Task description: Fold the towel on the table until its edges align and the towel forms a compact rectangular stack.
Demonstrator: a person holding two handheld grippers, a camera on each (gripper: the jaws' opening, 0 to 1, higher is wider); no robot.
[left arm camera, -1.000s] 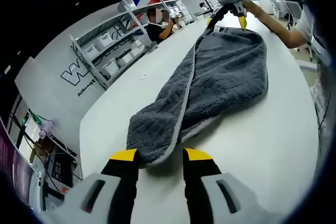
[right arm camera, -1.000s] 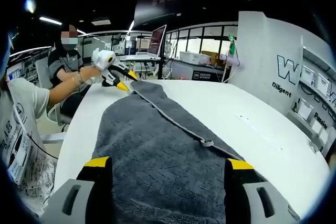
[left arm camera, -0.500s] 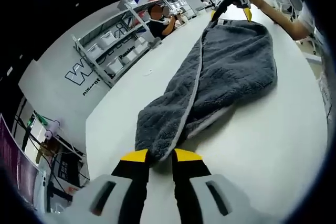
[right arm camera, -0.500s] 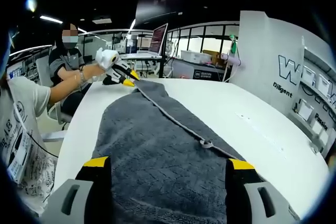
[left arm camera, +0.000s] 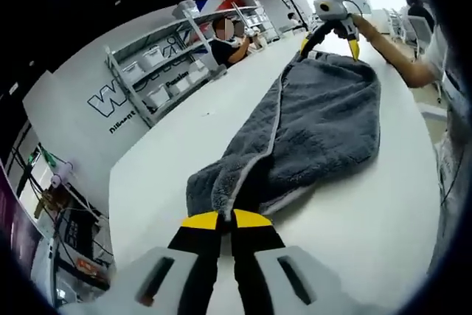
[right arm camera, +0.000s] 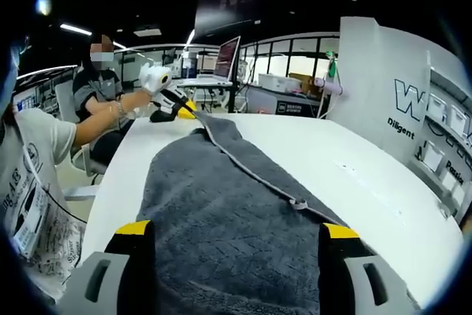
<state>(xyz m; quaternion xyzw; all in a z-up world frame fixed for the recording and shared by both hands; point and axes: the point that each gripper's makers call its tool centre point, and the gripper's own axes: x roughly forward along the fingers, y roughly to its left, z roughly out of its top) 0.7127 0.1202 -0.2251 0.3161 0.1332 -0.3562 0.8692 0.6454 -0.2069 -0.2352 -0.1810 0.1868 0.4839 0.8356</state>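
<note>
In the left gripper view, your left gripper [left arm camera: 226, 220] has its yellow-tipped jaws pinched on the near corner of the grey quilted fleece towel [left arm camera: 310, 130], which lies lengthwise on the white table [left arm camera: 383, 212]. If the pinch is shallow, the corner may slip out when lifted.

In the right gripper view, your right gripper [right arm camera: 230, 229] has its jaws spread wide astride the towel's opposite end, gripping nothing; lifting now would fold the towel skewed.

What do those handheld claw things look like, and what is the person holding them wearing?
Each claw has two black jaws capped with yellow tips, rising from pale grey housings with dark slots, as on the left claw and the right claw. Seen from a distance, the body is a whitish casing. The person wears a white short-sleeved shirt with dark print and a wristband.
</note>
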